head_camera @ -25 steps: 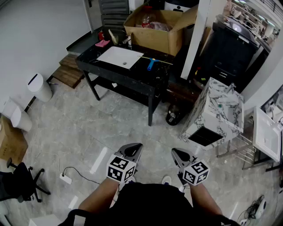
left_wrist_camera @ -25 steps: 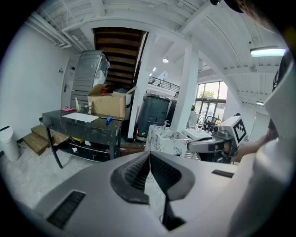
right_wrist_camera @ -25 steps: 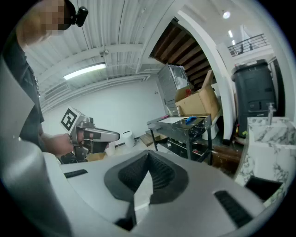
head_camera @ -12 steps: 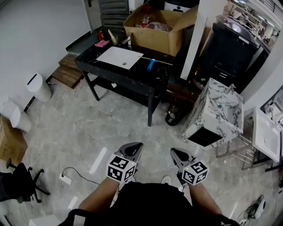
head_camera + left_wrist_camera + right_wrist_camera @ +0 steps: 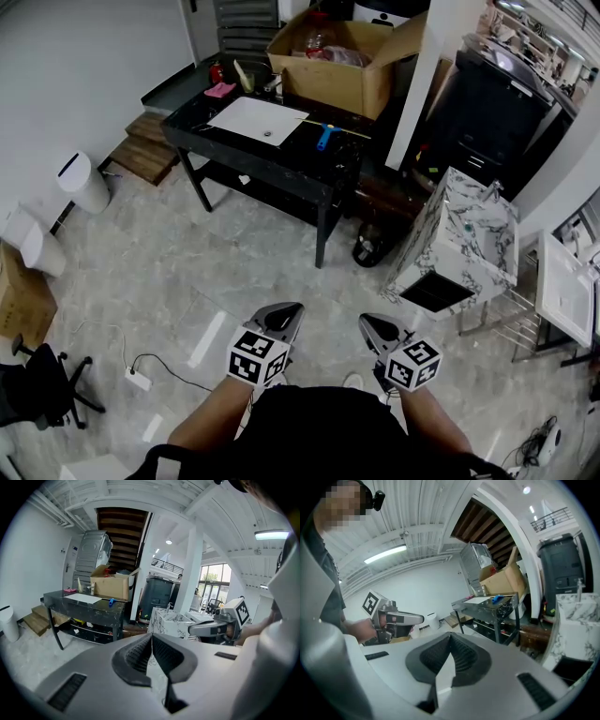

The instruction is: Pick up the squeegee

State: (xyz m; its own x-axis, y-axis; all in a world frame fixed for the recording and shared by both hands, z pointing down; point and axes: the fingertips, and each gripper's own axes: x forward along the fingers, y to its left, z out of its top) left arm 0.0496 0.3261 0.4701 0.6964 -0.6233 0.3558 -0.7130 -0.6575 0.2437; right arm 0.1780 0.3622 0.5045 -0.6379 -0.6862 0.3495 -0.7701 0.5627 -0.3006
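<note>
Grey marble floor (image 5: pixel 244 253), black table (image 5: pixel 281 159)

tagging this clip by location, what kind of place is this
Probably a workshop or storeroom: a black worktable holding a blue squeegee, an open cardboard box behind it, and a freestanding marble-patterned sink cabinet.

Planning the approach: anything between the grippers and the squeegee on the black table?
Nothing visible: only floor separates the left gripper and right gripper from the black table; the squeegee lies exposed on top.

I hold the left gripper (image 5: pixel 289 313) and right gripper (image 5: pixel 367 322) side by side before my torso (image 5: pixel 323 433), jaws together, empty.
</note>
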